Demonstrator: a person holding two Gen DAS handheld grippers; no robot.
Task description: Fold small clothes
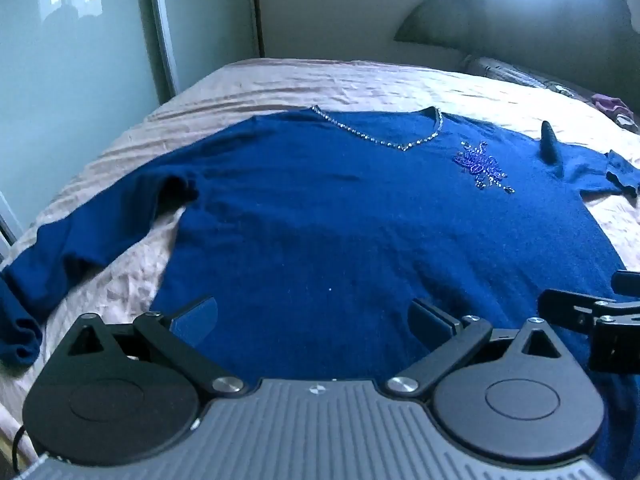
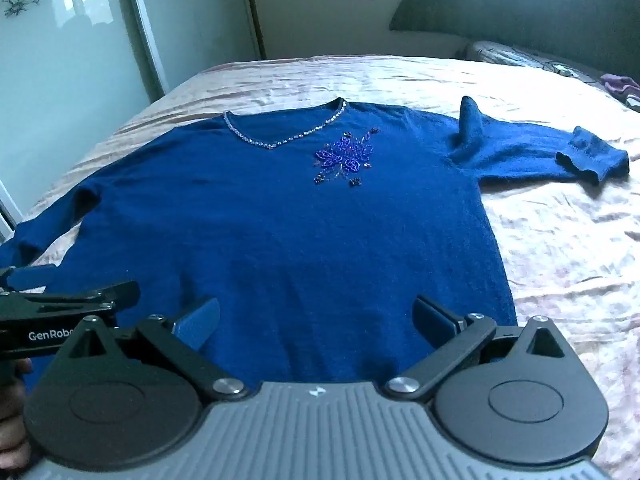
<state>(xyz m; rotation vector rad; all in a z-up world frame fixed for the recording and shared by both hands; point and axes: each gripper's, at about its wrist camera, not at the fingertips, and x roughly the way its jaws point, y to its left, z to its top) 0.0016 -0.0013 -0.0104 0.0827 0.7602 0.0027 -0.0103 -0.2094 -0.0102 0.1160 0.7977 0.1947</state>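
A dark blue sweater (image 1: pixel 320 220) lies flat, front up, on a bed, with a beaded V-neck (image 1: pixel 384 136) and a beaded flower (image 2: pixel 344 156) on the chest. Its sleeves spread out: one to the left (image 1: pixel 80 240), one to the right (image 2: pixel 540 156) with a fold sticking up at the shoulder (image 2: pixel 470 120). My left gripper (image 1: pixel 316 320) is open and empty over the sweater's near hem, left part. My right gripper (image 2: pixel 318 318) is open and empty over the hem, right part. Each gripper shows at the edge of the other's view.
The bed has a wrinkled pinkish cover (image 2: pixel 560 260). A glossy wardrobe door (image 1: pixel 72 80) stands at the left. A headboard (image 2: pixel 520 8) and a pillow (image 2: pixel 516 56) are at the back right, with a purple cloth (image 1: pixel 612 106) near them.
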